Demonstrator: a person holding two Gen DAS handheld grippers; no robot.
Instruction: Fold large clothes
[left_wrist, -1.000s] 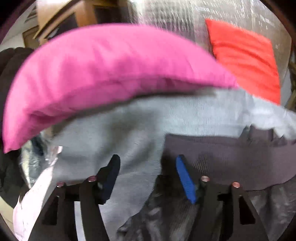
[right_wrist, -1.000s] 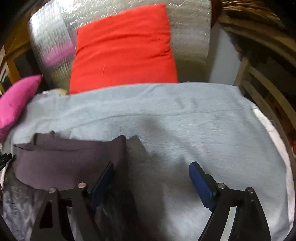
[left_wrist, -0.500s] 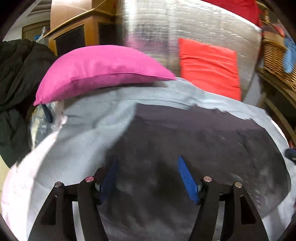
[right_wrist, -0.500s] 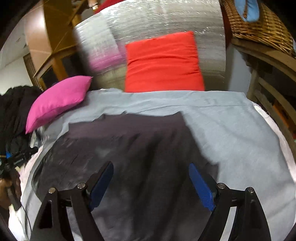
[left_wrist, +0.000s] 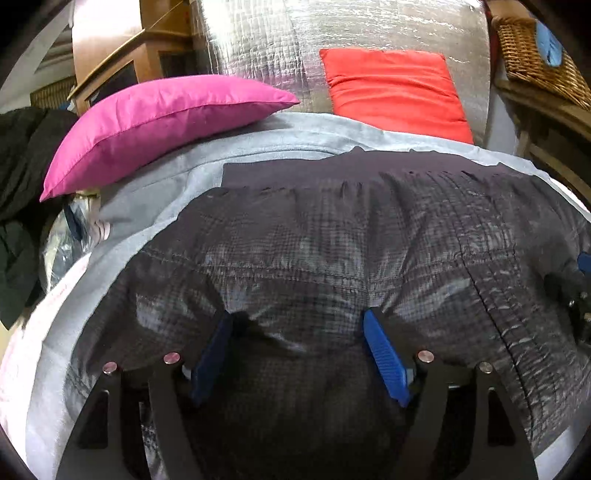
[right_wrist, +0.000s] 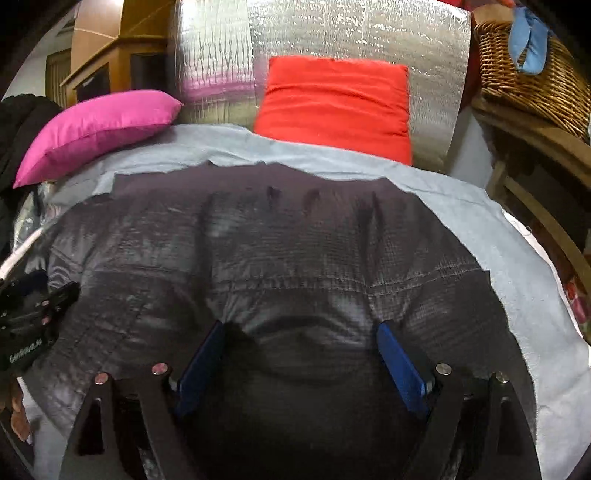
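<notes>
Bed (left_wrist: 177, 181), grey sheet. On it: dark jacket (left_wrist: 332, 251) spread flat; pink pillow (left_wrist: 155, 122) far left; red pillow (left_wrist: 395, 85) against headboard.

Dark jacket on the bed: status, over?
Left gripper opening, right gripper open, both over the dark jacket, no visible pinch. Jacket spread on the grey sheet, unfolded. Pink cushion and red cushion beyond, clear of it.

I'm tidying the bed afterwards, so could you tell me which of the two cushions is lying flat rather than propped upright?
The pink cushion lies flat at the left of the grey sheet; the red cushion leans upright against the silver backing.
</notes>
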